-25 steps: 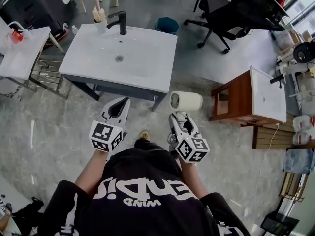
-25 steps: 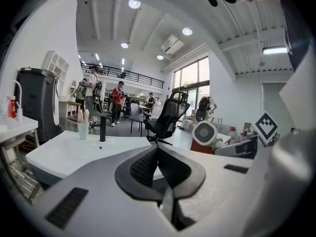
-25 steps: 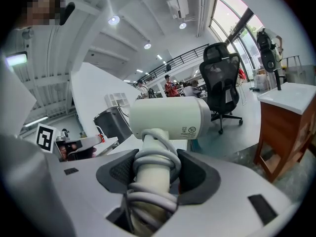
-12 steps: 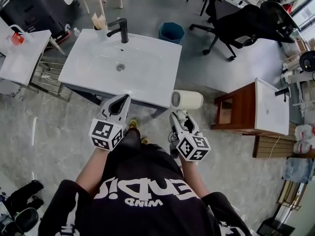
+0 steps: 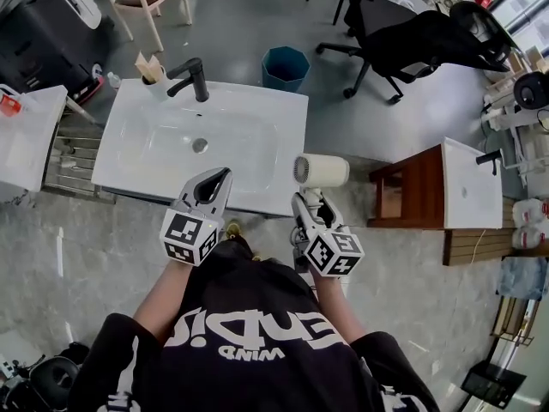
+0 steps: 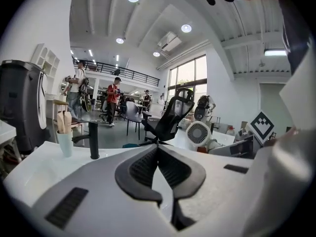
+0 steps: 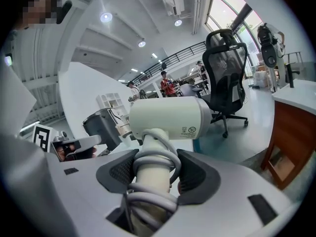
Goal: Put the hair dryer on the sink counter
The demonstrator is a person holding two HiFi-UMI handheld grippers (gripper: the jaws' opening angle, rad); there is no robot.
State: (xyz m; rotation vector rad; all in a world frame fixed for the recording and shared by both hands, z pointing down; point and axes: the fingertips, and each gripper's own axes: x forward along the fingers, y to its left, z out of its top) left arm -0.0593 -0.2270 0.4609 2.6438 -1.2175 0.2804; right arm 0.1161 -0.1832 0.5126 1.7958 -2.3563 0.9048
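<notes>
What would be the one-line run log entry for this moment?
right hand-held gripper: shut on hair dryer handle | left hand-held gripper: shut, empty | hair dryer: not yet on sink counter

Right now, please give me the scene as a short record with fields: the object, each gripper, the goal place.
Held object: hair dryer, cord wound round its handle
Right gripper: shut on the handle
Left gripper: shut, empty
Sink counter: white, black faucet at back
Task state: dryer not yet set down, near counter's right edge
</notes>
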